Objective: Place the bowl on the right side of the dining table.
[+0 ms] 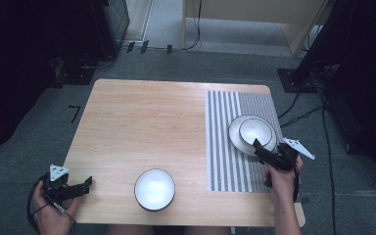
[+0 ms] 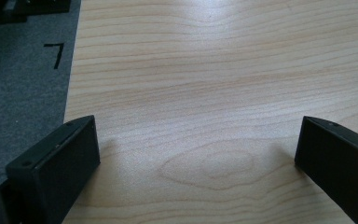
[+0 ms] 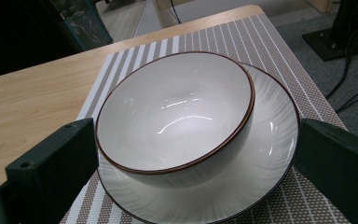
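Note:
A white bowl with a brown rim [image 3: 177, 112] sits on a white plate [image 3: 277, 140], which lies on a striped placemat [image 3: 279, 51] at the table's right side. My right gripper [image 3: 196, 154] is open, its jaws standing wide on either side of the bowl's near wall without touching it. From above, the right gripper [image 1: 257, 145] is at the plate's [image 1: 236, 139] near edge, by the bowl [image 1: 254, 128]. A second white bowl [image 1: 154, 189] stands alone near the front edge. My left gripper [image 1: 88, 182] is open over bare wood at the front left corner, holding nothing [image 2: 198, 154].
The wooden table [image 1: 142, 122] is bare across its left and middle. The placemat [image 1: 223, 161] covers its right part. Grey carpet [image 2: 18, 84] lies past the table's left edge. Cables and stand bases [image 1: 298, 81] are on the floor at the back right.

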Available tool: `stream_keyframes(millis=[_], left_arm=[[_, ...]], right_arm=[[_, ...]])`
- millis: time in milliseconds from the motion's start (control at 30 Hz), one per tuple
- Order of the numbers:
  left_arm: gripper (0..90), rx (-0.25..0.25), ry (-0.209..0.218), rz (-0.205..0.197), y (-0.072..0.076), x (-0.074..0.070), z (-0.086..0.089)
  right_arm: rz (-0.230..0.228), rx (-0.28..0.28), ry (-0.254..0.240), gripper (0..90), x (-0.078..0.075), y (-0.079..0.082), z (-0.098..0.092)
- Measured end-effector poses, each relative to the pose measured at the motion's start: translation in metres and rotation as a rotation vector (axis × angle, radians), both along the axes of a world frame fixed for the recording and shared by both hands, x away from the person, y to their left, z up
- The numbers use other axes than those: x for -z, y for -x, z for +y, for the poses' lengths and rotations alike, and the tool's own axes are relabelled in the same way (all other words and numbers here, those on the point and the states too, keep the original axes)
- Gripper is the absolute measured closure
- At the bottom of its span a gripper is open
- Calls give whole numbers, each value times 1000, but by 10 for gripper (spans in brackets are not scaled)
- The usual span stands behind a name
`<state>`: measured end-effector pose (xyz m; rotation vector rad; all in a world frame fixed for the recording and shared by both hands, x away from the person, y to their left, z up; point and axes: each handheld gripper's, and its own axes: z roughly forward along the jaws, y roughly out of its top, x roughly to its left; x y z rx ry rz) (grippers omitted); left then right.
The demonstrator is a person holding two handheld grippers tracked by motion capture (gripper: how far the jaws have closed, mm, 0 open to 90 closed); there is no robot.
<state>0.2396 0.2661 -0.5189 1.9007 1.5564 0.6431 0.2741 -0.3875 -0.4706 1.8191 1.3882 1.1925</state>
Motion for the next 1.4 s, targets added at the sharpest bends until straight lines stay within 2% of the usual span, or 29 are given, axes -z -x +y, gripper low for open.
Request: stream_keyframes(millis=[300,900,1400], left_arm=[[0,0,0,0,0,0,0],[0,2,1,0,0,0,0],[0,3,1,0,0,0,0]], right_arm=[[-8,-7,16,0,-4,7,6],[0,-1,30,0,-3,18,6],[22,11,41,0,1,27,4]])
